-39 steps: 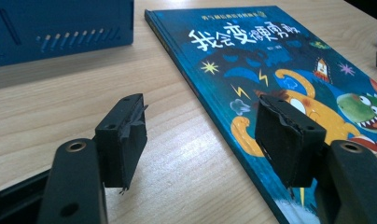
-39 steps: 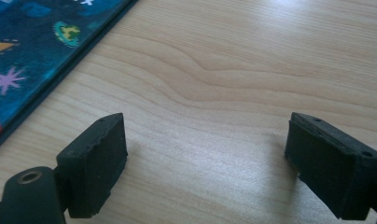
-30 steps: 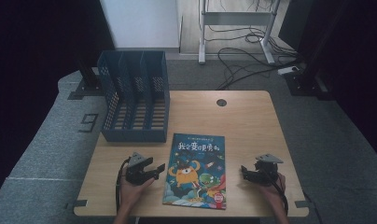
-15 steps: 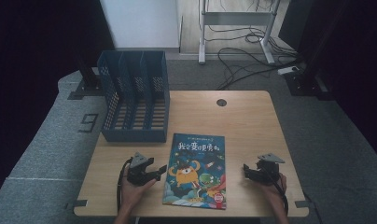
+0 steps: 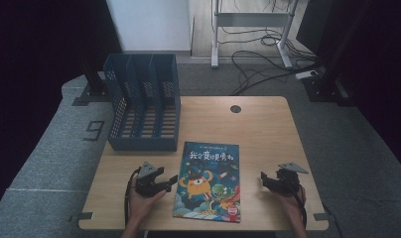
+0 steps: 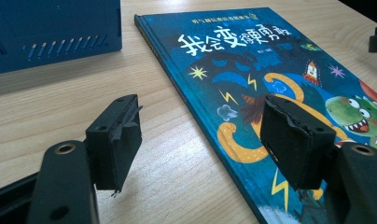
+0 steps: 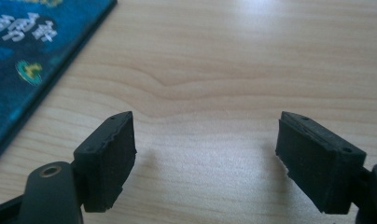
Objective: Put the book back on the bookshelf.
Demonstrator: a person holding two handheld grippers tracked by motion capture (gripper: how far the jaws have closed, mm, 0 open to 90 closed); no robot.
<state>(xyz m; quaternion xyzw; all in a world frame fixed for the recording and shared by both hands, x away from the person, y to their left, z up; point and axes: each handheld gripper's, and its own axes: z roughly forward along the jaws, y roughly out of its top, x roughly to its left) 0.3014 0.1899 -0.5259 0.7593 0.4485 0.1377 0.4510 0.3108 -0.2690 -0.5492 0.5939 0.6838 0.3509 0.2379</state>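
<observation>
Left gripper [image 5: 171, 179] jaws just wider apart at "我会变得更勇敢" book [image 5: 208, 181]; right gripper [image 5: 264, 179] jaws apart, empty.

High view: fixed above the person's side, faced forward and down, far enough to take in the whole bench [image 5: 258, 129]. Left gripper view: low and close over the bench, faced along its jaws across the book [image 6: 270, 70] toward the file rack [image 6: 51, 28]. Right gripper view: very close, faced bare wood. All three shared the book's cover.
</observation>
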